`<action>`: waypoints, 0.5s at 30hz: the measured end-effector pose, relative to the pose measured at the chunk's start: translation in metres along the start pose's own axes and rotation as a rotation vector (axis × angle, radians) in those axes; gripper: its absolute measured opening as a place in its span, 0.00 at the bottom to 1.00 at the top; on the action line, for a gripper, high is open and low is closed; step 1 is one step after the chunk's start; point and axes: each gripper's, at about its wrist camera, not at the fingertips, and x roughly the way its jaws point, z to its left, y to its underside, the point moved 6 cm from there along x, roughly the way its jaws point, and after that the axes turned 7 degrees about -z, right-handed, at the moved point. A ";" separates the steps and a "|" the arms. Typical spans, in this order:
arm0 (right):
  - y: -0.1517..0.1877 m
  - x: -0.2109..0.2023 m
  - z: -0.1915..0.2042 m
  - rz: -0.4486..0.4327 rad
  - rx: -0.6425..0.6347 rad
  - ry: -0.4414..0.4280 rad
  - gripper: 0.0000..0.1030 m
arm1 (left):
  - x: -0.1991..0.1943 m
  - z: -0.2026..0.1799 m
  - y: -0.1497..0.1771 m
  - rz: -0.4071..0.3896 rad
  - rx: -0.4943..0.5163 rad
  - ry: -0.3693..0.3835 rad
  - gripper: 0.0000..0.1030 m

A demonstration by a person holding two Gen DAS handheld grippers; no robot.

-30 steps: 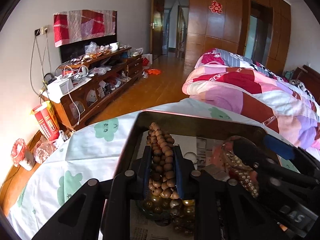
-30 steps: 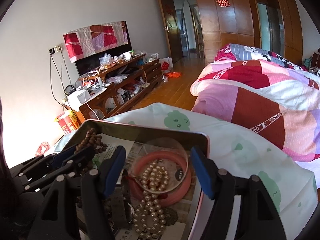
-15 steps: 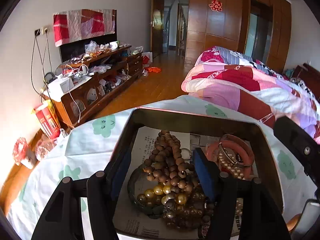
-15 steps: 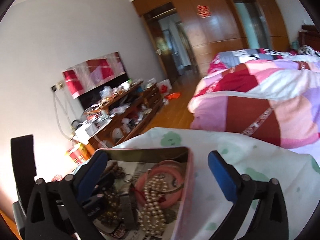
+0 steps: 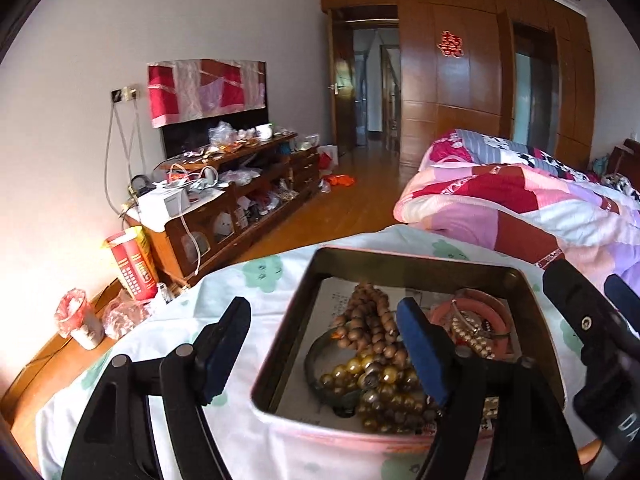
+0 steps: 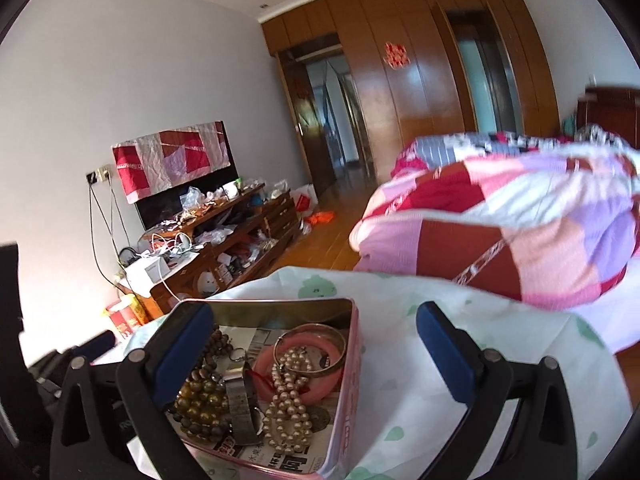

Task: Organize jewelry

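Both grippers (image 5: 324,344) (image 6: 316,356) gape, partly hiding the tin's (image 6: 352,344) beads (image 5: 368,316).

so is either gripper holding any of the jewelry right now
No. The left gripper and right gripper are both open with nothing between their pads; the beads and bangles lie in the tin.

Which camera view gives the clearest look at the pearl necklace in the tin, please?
The right wrist view: the pearl necklace lies unobstructed across the pink bangle. In the left wrist view only part of it shows, behind the left gripper's finger.
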 end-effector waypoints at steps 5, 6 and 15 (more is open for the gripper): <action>0.002 -0.006 0.007 -0.026 -0.084 0.027 1.00 | -0.008 0.008 0.009 -0.004 -0.008 -0.050 0.74; 0.002 -0.008 0.008 -0.032 -0.092 0.028 1.00 | -0.011 0.009 0.011 -0.007 -0.006 -0.058 0.74; 0.006 -0.037 0.010 -0.070 -0.127 0.007 1.00 | -0.039 0.011 0.020 -0.046 0.006 -0.091 0.74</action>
